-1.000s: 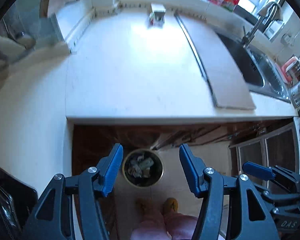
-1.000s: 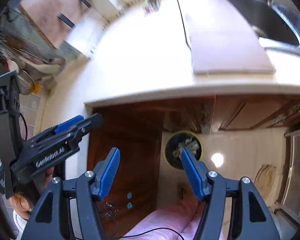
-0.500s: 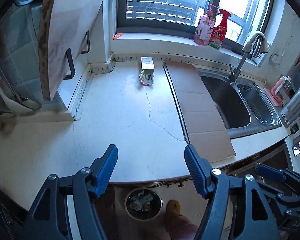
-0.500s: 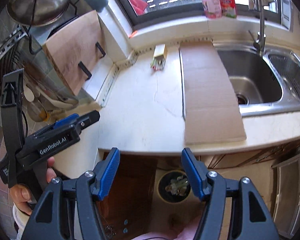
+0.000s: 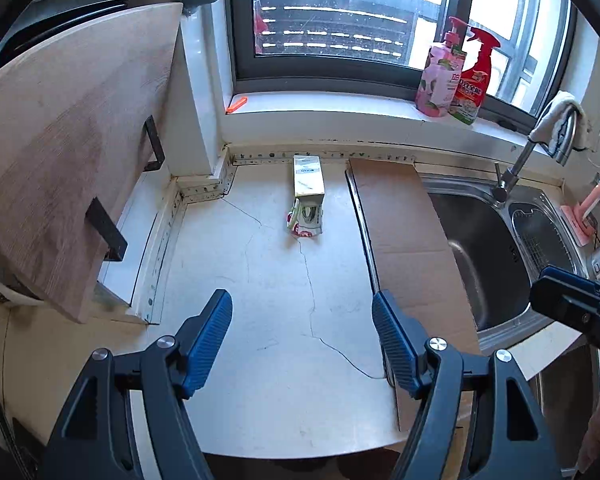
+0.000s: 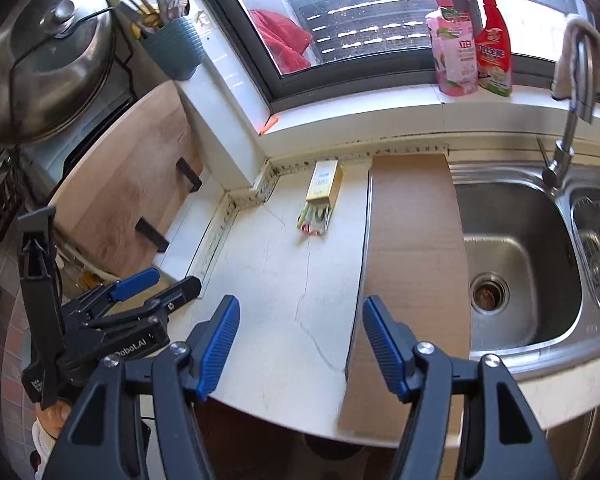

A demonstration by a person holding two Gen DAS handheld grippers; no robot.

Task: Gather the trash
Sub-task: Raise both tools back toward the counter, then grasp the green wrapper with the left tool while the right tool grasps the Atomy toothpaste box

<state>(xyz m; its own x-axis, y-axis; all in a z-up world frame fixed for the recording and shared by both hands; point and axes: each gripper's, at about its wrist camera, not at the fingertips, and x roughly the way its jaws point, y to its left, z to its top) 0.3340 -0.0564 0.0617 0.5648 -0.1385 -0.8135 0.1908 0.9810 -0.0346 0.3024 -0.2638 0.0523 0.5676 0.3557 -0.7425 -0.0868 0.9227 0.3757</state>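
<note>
A small white and gold carton (image 5: pixel 308 178) lies at the back of the white countertop (image 5: pixel 260 300), with a crumpled green and pink wrapper (image 5: pixel 306 220) just in front of it. A flat cardboard sheet (image 5: pixel 404 248) lies beside them, along the sink's edge. My left gripper (image 5: pixel 302 296) hovers over the counter's front part, well short of the wrapper. Its jaws are opening and nothing is between them. My right gripper (image 6: pixel 301 302) is open and empty, above the front edge where the counter meets the cardboard (image 6: pixel 414 240). From the right wrist view, the carton (image 6: pixel 325 181) and wrapper (image 6: pixel 315 218) lie far ahead.
A steel sink (image 5: pixel 484 248) with a faucet (image 5: pixel 540 148) is on the right. Two spray bottles (image 5: pixel 456 76) stand on the windowsill. A wooden board (image 5: pixel 60 184) leans at the left. A pot lid (image 6: pixel 44 56) and utensil holder (image 6: pixel 172 46) hang at the left.
Both grippers rose from below counter level, over the floor bin, to above the countertop. The bin dropped out of sight. The left jaws spread wider.
</note>
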